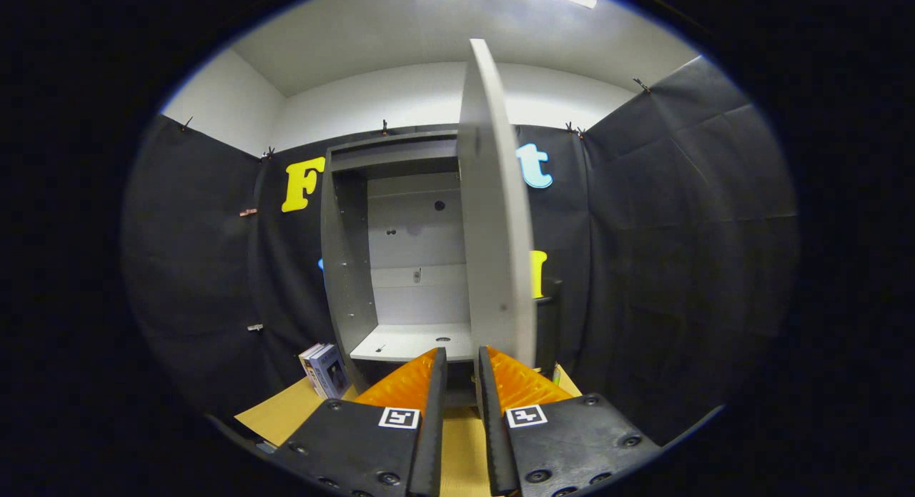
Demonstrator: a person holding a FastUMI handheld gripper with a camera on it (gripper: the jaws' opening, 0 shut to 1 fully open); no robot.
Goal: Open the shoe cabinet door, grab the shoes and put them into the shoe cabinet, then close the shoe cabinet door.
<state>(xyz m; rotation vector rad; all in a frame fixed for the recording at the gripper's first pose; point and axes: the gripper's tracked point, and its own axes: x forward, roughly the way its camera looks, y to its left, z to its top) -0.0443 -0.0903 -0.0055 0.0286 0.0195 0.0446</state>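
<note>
Door [493, 218] of the shoe cabinet [347, 268] is seen swung wide, edge-on just beyond the tongs [461, 361], which are nearly closed on nothing. Opening is judged done; the shoes must be fetched next, and none are seen ahead. Books [325, 368] are stood on the desk [286, 411] beside the cabinet. The open door may obstruct the approach.
</note>
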